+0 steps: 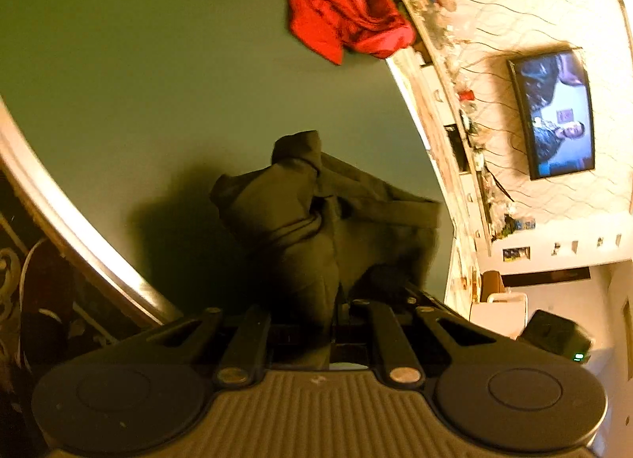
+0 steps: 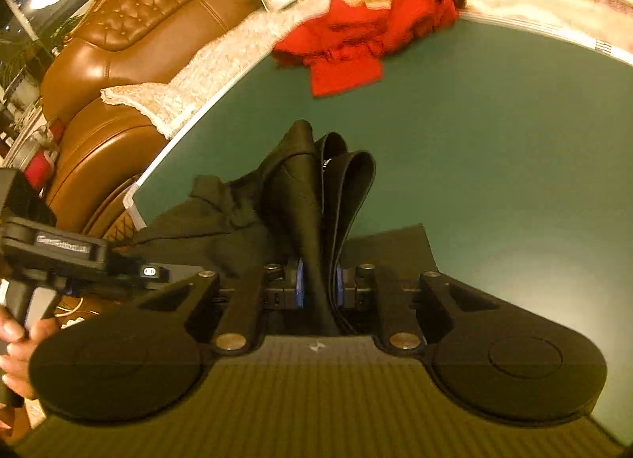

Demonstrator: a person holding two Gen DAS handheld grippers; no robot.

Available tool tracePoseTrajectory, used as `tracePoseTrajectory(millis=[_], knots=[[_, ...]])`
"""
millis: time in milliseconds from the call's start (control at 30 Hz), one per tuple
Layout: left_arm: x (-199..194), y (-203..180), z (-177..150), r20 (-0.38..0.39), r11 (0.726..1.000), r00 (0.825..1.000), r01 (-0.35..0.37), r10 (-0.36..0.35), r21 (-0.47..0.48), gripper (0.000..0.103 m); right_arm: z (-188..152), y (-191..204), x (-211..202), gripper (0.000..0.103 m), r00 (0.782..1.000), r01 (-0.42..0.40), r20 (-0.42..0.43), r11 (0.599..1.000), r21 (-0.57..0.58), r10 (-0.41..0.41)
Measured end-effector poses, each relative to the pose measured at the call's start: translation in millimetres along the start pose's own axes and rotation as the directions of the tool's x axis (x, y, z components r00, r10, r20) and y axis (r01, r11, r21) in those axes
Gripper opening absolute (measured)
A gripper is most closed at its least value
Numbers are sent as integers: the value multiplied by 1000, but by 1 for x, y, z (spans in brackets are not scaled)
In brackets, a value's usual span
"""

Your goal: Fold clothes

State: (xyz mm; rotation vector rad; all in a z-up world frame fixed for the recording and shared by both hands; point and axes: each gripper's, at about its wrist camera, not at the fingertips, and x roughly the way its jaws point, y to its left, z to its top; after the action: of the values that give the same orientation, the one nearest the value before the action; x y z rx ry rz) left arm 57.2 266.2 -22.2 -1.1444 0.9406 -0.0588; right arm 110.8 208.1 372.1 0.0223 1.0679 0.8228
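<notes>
A dark olive-black garment point(image 1: 316, 216) hangs bunched above the green table point(image 1: 158, 82). My left gripper point(image 1: 334, 323) is shut on a fold of it, and the cloth rises in front of the fingers. In the right wrist view the same dark garment point(image 2: 304, 189) stands up in folded layers, and my right gripper point(image 2: 318, 287) is shut on its edge. The left gripper's body point(image 2: 59, 252) and the hand holding it show at the left of that view. A crumpled red garment point(image 1: 340, 10) lies at the table's far edge; it also shows in the right wrist view point(image 2: 368, 42).
A brown leather sofa point(image 2: 118, 62) with a white lace cover point(image 2: 205, 66) stands beside the table. A wall TV point(image 1: 554, 113) and a cluttered shelf point(image 1: 470, 149) are beyond the table edge. The table's pale rim point(image 1: 79, 228) curves at the left.
</notes>
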Motion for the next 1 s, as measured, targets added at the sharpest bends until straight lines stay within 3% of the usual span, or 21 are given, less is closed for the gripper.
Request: tracePoseTrajectory(millis=[67, 133, 167, 333, 467, 567, 600, 667, 733, 867, 933, 1000], knots=[[2, -2, 4, -7, 1000, 1000, -17, 17, 2, 10, -5, -6, 10, 31, 1000, 19, -6, 1000, 2, -19], [1, -5, 6, -12, 1000, 1000, -24, 24, 8, 10, -10, -10, 17, 48, 999, 50, -10, 999, 5, -50], [1, -8, 7, -14, 1000, 1000, -26, 27, 12, 10, -12, -14, 18, 52, 998, 58, -2, 998, 13, -58], [-3, -30, 17, -29, 999, 999, -42, 43, 28, 10, -29, -39, 4, 55, 997, 45, 53, 989, 142, -53], [1, -56, 25, -45, 996, 996, -73, 75, 42, 10, -61, -66, -23, 55, 988, -101, 145, 936, 336, 55], [6, -77, 27, -50, 995, 994, -92, 94, 45, 10, -99, -81, -32, 62, 955, -280, 228, 822, 495, 188], [5, -84, 27, -47, 994, 994, -98, 100, 47, 10, -113, -84, -32, 64, 939, -334, 265, 770, 543, 221], [7, -100, 27, -36, 994, 994, -99, 101, 50, 10, -140, -89, -26, 79, 907, -417, 333, 649, 637, 257], [8, -114, 26, -31, 995, 996, -84, 86, 45, 10, -159, -90, -17, 89, 890, -456, 366, 540, 708, 271], [10, -136, 21, -31, 998, 998, -56, 57, 42, 10, -173, -85, 0, 96, 818, -571, 470, 365, 735, 332], [12, -139, 18, -36, 999, 998, -42, 43, 29, 10, -173, -85, 8, 103, 798, -599, 517, 311, 738, 309], [11, -141, 16, -34, 999, 999, -31, 32, 15, 10, -175, -87, 17, 103, 765, -639, 580, 214, 739, 279]])
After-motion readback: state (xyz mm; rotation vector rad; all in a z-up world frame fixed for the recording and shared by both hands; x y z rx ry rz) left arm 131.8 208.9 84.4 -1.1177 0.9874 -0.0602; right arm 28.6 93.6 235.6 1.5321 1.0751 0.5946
